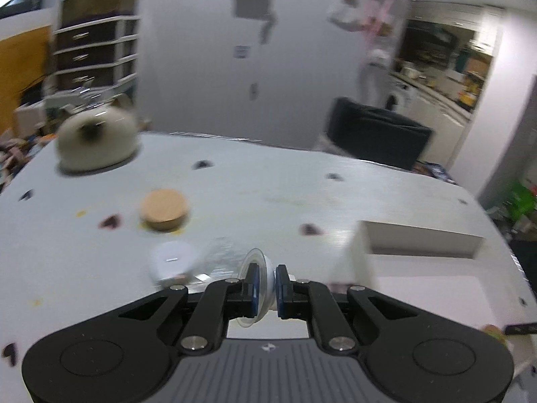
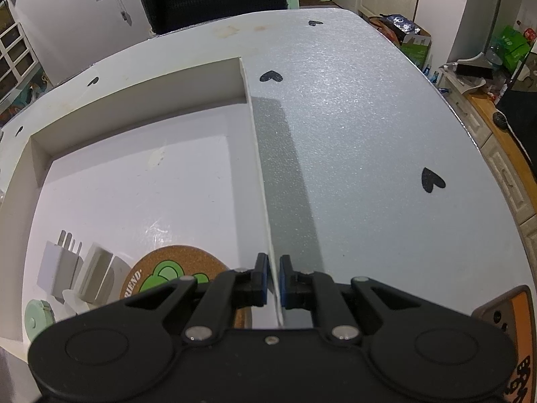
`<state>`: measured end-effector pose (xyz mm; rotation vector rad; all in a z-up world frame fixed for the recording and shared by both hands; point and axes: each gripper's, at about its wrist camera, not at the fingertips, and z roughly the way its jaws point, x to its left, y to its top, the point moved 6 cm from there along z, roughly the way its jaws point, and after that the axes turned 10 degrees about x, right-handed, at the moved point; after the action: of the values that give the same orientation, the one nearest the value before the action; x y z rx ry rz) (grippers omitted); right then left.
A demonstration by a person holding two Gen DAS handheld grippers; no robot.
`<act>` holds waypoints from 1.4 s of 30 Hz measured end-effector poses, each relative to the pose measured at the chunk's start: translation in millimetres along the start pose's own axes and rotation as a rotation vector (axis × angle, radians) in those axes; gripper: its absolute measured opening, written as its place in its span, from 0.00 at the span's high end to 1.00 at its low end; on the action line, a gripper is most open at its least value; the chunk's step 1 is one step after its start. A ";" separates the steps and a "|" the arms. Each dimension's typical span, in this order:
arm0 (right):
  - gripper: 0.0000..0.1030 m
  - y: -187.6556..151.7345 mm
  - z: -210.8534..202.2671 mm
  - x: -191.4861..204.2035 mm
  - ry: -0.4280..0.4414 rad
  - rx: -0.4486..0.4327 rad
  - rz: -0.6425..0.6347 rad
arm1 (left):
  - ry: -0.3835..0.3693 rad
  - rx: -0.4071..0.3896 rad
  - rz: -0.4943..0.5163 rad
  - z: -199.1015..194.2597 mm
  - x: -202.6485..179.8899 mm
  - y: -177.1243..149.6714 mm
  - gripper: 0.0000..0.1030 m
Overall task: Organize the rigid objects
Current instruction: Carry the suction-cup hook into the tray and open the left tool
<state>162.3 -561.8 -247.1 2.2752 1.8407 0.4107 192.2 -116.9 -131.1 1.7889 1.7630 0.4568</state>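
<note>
My left gripper (image 1: pixel 265 280) is shut on the rim of a clear glass (image 1: pixel 260 268), held just above the white table (image 1: pixel 268 194). The view is blurred. A round cork lid (image 1: pixel 164 209) and a white teapot (image 1: pixel 97 141) sit on the table further left. My right gripper (image 2: pixel 273 278) is shut on the right wall of a white box (image 2: pixel 255 154). Inside the box lie a cork coaster with a green print (image 2: pixel 171 273), two white plug adapters (image 2: pixel 62 265) and a pale green round item (image 2: pixel 38 319).
The white box also shows at the right of the left wrist view (image 1: pixel 419 241). A black chair (image 1: pixel 376 132) stands behind the table. Black heart stickers (image 2: pixel 433 181) dot the tabletop. Shelves and kitchen clutter surround the table.
</note>
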 end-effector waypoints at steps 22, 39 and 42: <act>0.93 1.8 2.4 -3.0 0.039 0.012 -0.067 | -0.221 0.240 0.235 57.0 -162.9 -31.0 0.90; 0.94 2.4 4.7 -8.6 0.074 0.006 -0.059 | -0.415 0.434 0.229 94.4 -154.9 -29.1 0.89; 0.94 2.2 4.8 -8.7 0.075 0.007 -0.058 | -0.386 0.438 0.238 100.1 -150.1 -24.8 0.86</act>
<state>164.3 -570.6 -251.7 2.2331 1.9415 0.4872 223.9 -282.2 -200.7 2.2201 1.4580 -0.2002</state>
